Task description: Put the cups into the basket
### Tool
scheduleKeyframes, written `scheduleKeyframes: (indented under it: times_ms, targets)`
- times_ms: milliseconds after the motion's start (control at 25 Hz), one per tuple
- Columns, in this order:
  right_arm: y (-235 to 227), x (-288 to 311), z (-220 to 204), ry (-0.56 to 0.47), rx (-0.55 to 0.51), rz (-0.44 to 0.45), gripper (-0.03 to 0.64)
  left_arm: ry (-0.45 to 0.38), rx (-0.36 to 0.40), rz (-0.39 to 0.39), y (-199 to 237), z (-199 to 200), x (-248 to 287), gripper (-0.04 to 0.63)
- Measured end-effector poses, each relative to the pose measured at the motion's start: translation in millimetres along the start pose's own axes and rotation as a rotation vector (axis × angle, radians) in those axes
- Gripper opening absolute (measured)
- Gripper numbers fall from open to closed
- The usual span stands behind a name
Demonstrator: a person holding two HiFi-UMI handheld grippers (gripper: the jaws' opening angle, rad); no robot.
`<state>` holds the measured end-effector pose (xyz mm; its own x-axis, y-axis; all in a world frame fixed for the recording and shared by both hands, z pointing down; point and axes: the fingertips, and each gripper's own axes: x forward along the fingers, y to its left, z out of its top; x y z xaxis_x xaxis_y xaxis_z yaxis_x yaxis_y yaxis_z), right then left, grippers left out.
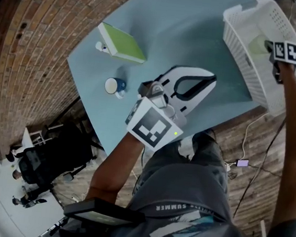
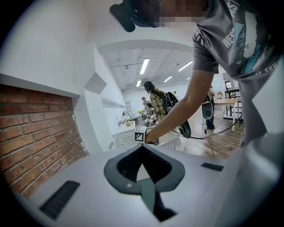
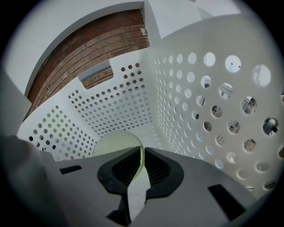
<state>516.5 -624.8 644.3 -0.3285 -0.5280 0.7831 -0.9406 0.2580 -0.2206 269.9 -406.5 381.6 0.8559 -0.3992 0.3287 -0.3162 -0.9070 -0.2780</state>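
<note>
The right gripper (image 3: 140, 150), its jaws clamped on the rim of a pale green cup (image 3: 113, 142), sits deep inside the white perforated basket (image 3: 120, 104). The cup is best eased down until its base rests on the basket floor, clear of the walls, before the jaws part. The left gripper (image 2: 143, 148) has its jaws together and empty. A blue cup (image 1: 114, 86) waits on the counter (image 1: 188, 35).

I have a pale blue table (image 1: 172, 34) filling the middle of the head view, with a green book (image 1: 123, 43) lying on it towards ten o'clock. A brick wall (image 1: 29, 50) runs down the nine o'clock side, and a black office chair (image 1: 42, 163) stands at eight. At four o'clock I see wooden floor (image 1: 240, 143) with a dark cable (image 1: 261, 171) and a small lilac-lit device (image 1: 242, 162). In the left gripper view, ceiling light strips (image 2: 144, 66) glow at twelve.
</note>
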Motion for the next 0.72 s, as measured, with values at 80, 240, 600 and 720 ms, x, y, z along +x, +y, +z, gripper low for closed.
scheduleKeyframes:
  times_ms: [80, 240, 600, 720]
  targets:
    - [4.2, -2.0, 0.8, 0.007, -0.015, 0.009, 0.035, -0.002, 0.000, 0.000, -0.5, 0.5, -1.4, 0.002]
    - [5.7, -13.4, 7.0, -0.007, -0.041, -0.019, 0.104, -0.011, 0.010, 0.001, -1.1, 5.3, -6.9, 0.002]
    - [14.9, -93.4, 65.3, -0.296, -0.065, -0.152, 0.109, -0.044, 0.029, 0.005, -8.3, 14.6, -26.2, 0.002]
    - [41.3, -137.9, 91.4, -0.463, -0.094, -0.122, 0.067, -0.055, 0.028, 0.010, -9.2, 14.7, -38.5, 0.001]
